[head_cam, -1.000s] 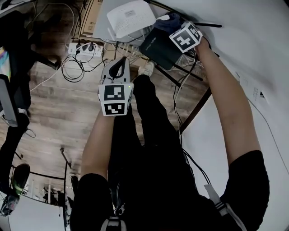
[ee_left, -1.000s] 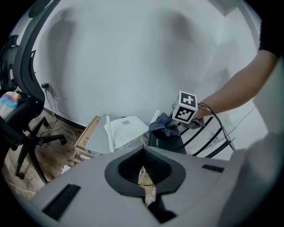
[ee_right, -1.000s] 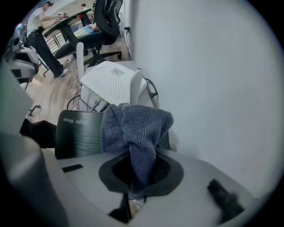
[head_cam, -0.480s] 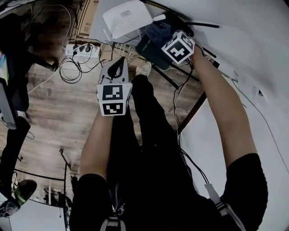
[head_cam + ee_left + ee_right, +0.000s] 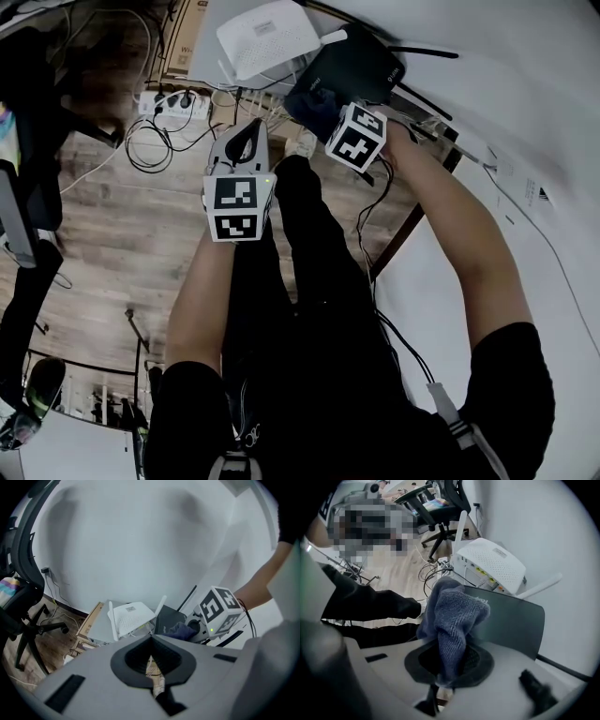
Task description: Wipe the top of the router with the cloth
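Note:
A black router (image 5: 367,64) lies flat on a grey shelf, with a white router (image 5: 267,37) just to its left. My right gripper (image 5: 334,118) is shut on a blue-grey cloth (image 5: 311,101), which rests at the near edge of the black router. In the right gripper view the cloth (image 5: 453,616) bunches up out of the jaws and drapes onto the dark router top (image 5: 513,620); the white router (image 5: 490,564) stands behind it. My left gripper (image 5: 246,146) hangs over the floor left of the routers, shut on nothing. In the left gripper view its tips (image 5: 151,637) meet.
A power strip (image 5: 172,100) and tangled cables lie on the wooden floor. A cardboard box (image 5: 187,42) stands by the shelf. A white table (image 5: 525,122) runs along the right. Office chairs (image 5: 440,503) stand further back. The person's dark trouser legs are below the grippers.
My right gripper has dragged the cloth across the black router's top, from its far side to its near edge. The left gripper has stayed where it was.

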Available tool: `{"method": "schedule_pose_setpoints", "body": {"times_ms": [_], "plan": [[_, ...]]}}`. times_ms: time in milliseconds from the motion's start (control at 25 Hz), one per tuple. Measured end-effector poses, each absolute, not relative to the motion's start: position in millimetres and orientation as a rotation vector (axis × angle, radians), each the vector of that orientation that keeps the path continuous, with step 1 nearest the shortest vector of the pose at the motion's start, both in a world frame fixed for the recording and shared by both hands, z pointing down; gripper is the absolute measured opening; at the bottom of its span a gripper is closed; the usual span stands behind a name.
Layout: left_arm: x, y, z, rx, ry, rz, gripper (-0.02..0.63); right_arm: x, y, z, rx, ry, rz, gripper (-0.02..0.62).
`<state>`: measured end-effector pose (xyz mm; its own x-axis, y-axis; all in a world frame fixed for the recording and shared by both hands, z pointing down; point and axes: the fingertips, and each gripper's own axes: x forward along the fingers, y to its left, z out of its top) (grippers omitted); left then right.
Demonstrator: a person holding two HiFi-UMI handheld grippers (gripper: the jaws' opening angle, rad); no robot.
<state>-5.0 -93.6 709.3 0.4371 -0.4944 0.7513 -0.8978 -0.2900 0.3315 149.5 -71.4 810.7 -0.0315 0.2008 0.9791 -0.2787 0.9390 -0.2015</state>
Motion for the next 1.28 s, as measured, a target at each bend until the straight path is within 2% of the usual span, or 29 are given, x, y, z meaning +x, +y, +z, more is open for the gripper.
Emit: {"method": "schedule_pose_setpoints", "body": {"times_ms": [1280], "plan": [[-7, -90, 711, 1.923, -1.177, 0.646, 0.011, 250, -183, 835, 0.57, -1.29, 0.551, 0.046]]}}
